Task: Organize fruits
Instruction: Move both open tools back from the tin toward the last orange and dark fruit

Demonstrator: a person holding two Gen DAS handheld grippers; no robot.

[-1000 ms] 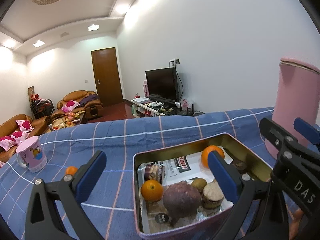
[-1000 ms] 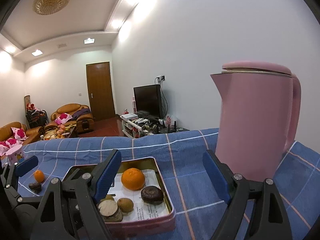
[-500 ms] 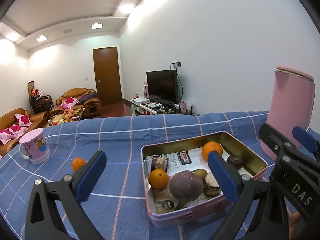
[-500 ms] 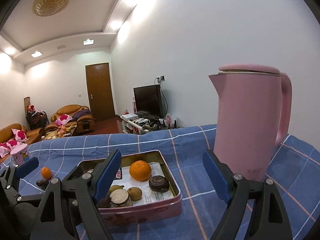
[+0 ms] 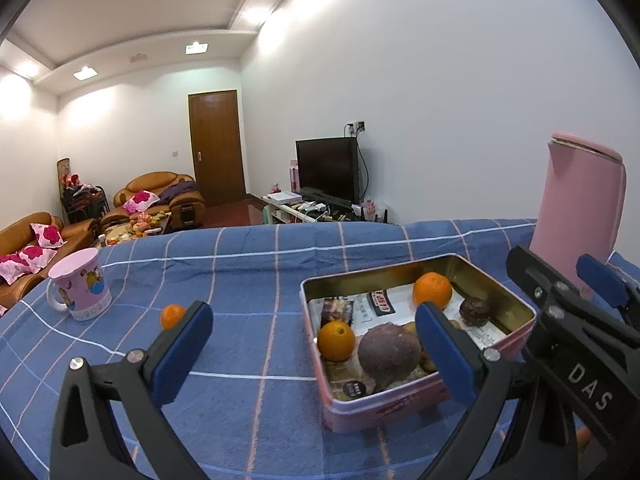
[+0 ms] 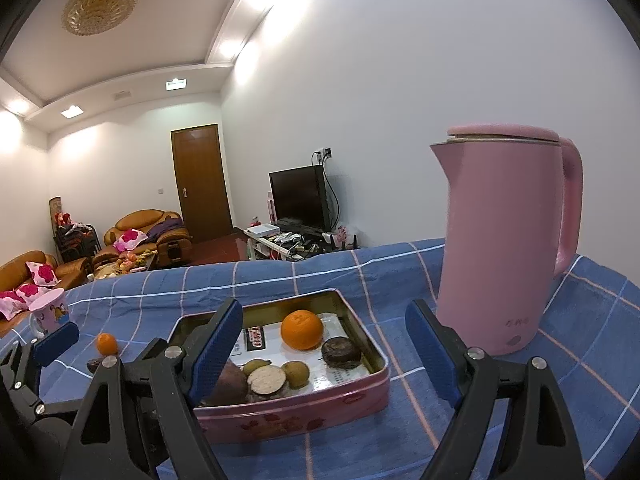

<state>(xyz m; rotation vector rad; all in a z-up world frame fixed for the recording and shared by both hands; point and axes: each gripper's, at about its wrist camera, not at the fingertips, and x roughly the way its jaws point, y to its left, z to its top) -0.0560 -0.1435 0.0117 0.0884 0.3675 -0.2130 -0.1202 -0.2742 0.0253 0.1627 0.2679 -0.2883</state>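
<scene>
- The left gripper has its blue-padded fingers spread wide with nothing between them; they hang above the worktop, which is covered by a blue checked cloth.
- The right gripper likewise has its fingers spread apart and pinches nothing; in its own view the left gripper's black frame sits at the lower left edge.
- Just ahead of both grippers stands a pink tin, open, with printed paper lining its floor.
- Inside the tin lie an orange near the far wall, a second orange near the front left, and a large dull purple round fruit just beside that second orange.
- A small dark brown round fruit rests near the tin's right wall, and two small greenish-brown fruits lie beside a cut piece with a pale face toward the front.
- Outside the tin, on the cloth to its left, sits a small orange fruit; the right wrist view shows a small dark fruit just beside it.
- Farther left stands a pink cartoon mug, upright, well apart from the tin.
- To the right of the tin stands a tall pink kettle, upright, lid on, handle turned away from the tin.
</scene>
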